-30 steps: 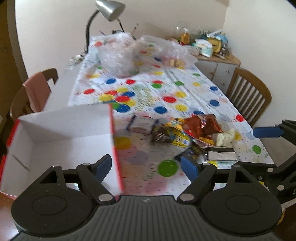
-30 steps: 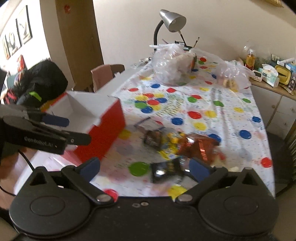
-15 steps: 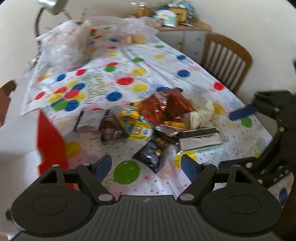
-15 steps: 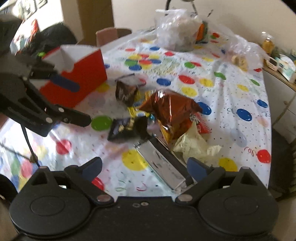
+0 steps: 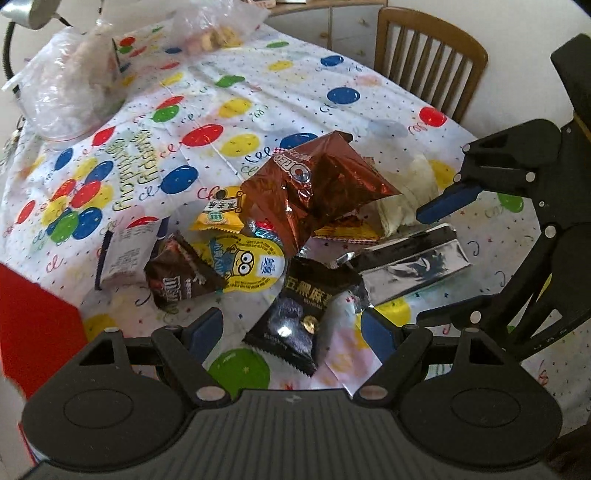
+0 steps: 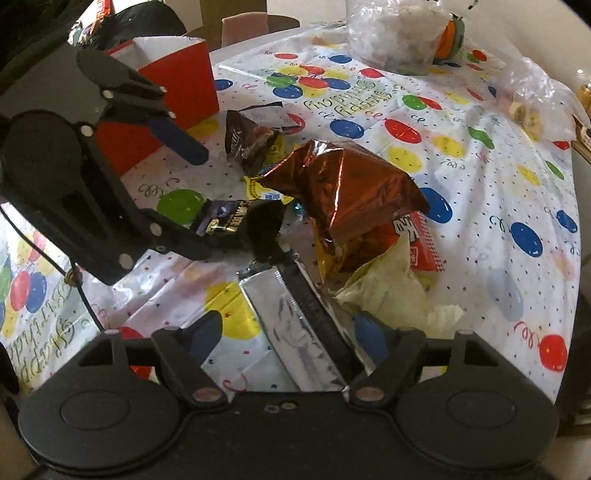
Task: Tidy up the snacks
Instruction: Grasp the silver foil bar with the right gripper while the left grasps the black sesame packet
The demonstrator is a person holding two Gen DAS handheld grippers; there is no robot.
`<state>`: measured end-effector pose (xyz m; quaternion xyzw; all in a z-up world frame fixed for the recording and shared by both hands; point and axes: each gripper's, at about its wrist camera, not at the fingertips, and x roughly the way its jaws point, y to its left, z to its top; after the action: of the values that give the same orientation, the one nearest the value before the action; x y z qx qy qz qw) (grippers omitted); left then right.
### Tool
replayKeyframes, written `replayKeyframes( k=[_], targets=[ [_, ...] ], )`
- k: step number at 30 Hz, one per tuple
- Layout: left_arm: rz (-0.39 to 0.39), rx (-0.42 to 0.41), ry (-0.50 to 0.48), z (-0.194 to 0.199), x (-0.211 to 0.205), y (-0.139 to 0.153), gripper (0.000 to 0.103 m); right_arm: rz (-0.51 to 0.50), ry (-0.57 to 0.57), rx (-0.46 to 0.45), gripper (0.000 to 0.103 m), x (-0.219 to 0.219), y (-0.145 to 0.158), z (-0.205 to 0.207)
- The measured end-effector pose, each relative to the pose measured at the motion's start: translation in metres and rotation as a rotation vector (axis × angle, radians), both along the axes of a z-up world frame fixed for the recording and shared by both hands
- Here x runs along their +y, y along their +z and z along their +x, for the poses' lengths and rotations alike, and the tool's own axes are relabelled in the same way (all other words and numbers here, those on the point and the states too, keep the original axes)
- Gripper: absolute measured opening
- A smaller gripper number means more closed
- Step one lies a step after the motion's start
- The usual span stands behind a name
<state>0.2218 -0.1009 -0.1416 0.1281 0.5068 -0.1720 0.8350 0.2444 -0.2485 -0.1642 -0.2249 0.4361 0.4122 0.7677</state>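
The desk point(image 5: 369, 85) is covered by a white cloth point(image 6: 480, 192) printed with red, blue, yellow and green balloons and the words "Happy Birthday". A wooden chair point(image 5: 428, 55) with a slatted back is drawn up at one side of the desk. Behind it a pale cabinet point(image 5: 343, 22) with a wooden top is set against a plain, light-coloured wall point(image 5: 517, 22). A silver lamp point(image 5: 40, 11) on a curved black neck is seen at the desk's far corner. A second chair point(image 6: 247, 26), draped with pinkish cloth, is placed at the opposite side. The scene is lit by soft, even daylight.
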Motion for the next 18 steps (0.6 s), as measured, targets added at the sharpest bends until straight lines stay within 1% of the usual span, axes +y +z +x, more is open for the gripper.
replayKeyframes(
  k=[4,8,11,13,14,15,17,18],
  targets=[
    [0.001,0.043,-0.031,0.011,-0.005,-0.009,0.081,-0.013,0.029,0.012,0.073,0.002,-0.006,0.005],
    [0.0,0.069,-0.04,0.019,-0.008,-0.017,0.081,-0.015,0.038,0.034,0.069,0.001,-0.012,0.011],
    [-0.006,0.085,-0.04,0.024,-0.009,-0.021,0.078,-0.015,0.036,0.042,0.065,0.0,-0.015,0.012],
    [-0.012,0.09,-0.033,0.027,-0.008,-0.023,0.077,-0.015,0.03,0.046,0.06,0.0,-0.017,0.012],
    [-0.016,0.095,-0.029,0.029,-0.008,-0.024,0.075,-0.013,0.027,0.044,0.059,-0.001,-0.017,0.012],
    [-0.022,0.101,-0.026,0.031,-0.008,-0.024,0.07,-0.011,0.026,0.041,0.057,-0.001,-0.017,0.011],
    [-0.032,0.111,-0.015,0.033,-0.007,-0.026,0.068,-0.009,0.018,0.038,0.053,-0.001,-0.016,0.009],
    [-0.039,0.116,-0.011,0.034,-0.007,-0.026,0.064,-0.011,0.011,0.031,0.049,-0.001,-0.016,0.008]
  ],
)
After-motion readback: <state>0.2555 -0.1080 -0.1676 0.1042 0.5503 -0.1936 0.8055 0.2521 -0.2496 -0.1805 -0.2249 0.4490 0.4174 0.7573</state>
